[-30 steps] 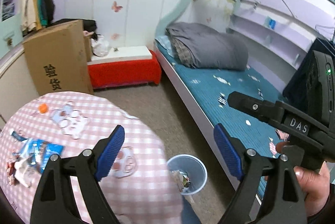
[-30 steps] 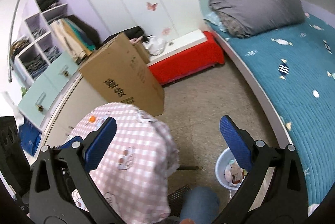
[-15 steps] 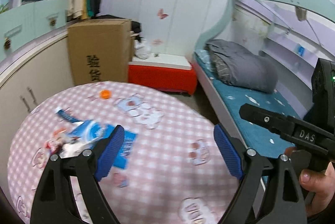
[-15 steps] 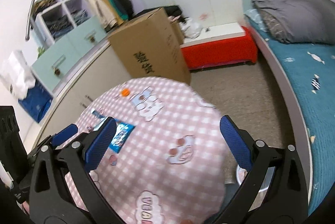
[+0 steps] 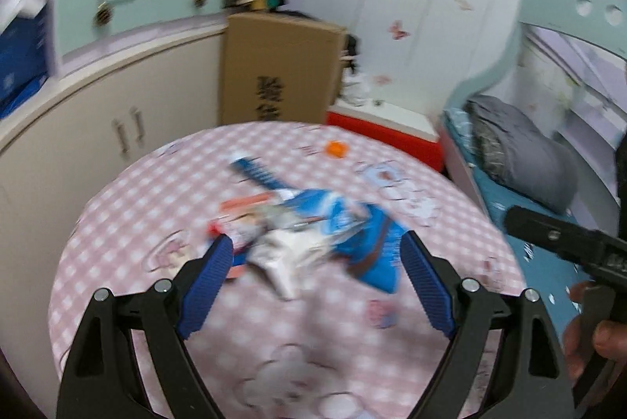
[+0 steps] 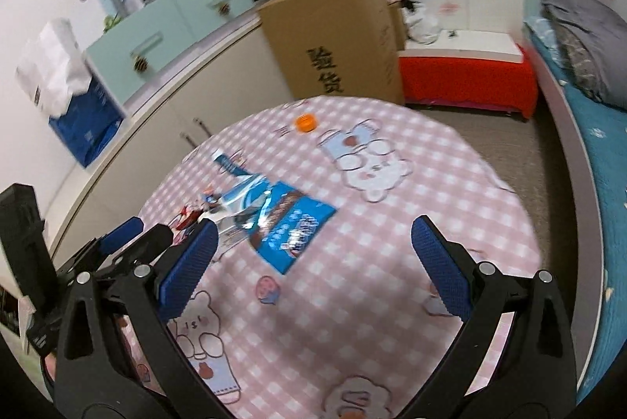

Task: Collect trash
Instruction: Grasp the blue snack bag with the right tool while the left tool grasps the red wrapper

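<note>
While both jaws stand wide and empty, left hand-held gripper (image 5: 315, 268) and right hand-held gripper (image 6: 313, 262) hover over worktop (image 6: 431, 191); wrapper pile (image 6: 270, 219) at 10 o'clock, orange cap (image 6: 305, 123) at 12, cardboard box (image 6: 345, 38) beyond.

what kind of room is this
Most likely a child's bedroom. A bed with a teal cover and a grey quilt runs along one wall, butterfly stickers dot the white wall panels, and clothes hang by the pale green cabinets behind the round pink-checked table.
</note>
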Demonstrator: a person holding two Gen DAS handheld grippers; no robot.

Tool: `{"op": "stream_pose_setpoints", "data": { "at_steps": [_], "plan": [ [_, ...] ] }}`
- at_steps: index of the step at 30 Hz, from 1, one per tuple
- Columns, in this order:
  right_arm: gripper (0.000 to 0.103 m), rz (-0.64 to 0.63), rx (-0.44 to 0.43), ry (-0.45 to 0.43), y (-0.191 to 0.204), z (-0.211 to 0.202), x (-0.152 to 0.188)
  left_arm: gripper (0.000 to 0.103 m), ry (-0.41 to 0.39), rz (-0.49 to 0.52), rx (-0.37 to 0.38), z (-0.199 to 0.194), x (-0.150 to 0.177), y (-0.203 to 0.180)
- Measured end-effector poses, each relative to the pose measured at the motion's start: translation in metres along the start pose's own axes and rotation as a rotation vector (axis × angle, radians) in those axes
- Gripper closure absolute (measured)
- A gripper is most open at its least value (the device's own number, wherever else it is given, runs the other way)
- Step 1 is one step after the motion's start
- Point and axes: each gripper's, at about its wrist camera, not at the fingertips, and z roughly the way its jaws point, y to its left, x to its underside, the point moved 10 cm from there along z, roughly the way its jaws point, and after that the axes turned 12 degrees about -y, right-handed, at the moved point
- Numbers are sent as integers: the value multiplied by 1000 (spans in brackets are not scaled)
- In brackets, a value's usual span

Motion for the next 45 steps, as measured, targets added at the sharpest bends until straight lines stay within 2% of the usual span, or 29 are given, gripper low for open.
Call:
{"op": "stream_pose_setpoints", "data": {
  "at_steps": [4,9,15,20,21,25,27,29,32,33,35,36,38,40,45],
  "plan": [
    [6,-38,-42,40,22,23,7,18,29,-51,-63,13,9,40],
    [6,-72,-76,70,41,46,12,18,52,-73,-111,34,12,64],
    [6,-109,-111,89,58,69,12,18,75,-79,-131,58,15,79],
    [6,-129,-109,104,64,83,16,18,106,-88,-111,70,20,79],
    [6,-134,-98,113,62,86,19,22,112,-91,-106,72,21,79],
    [6,-151,-35,142,52,93,33,44,152,-119,-63,78,31,77],
    [6,-168,-4,150,48,96,39,53,150,-123,-53,76,32,77],
    [6,-191,24,171,45,102,47,57,147,-139,-43,75,33,78],
    [7,-200,50,173,39,109,55,74,133,-146,-43,70,32,81],
    [9,-204,64,171,36,111,56,81,131,-148,-43,68,31,83],
    [27,-190,72,180,30,114,61,81,129,-153,-41,65,30,85],
    [31,-183,72,175,28,113,62,81,127,-149,-45,64,28,88],
    [54,-168,67,159,23,109,61,81,124,-151,-45,61,29,91],
    [61,-127,44,158,18,106,59,81,120,-155,-47,58,29,93],
    [62,-118,16,145,14,93,58,83,105,-154,-58,46,29,98]
  ]
}}
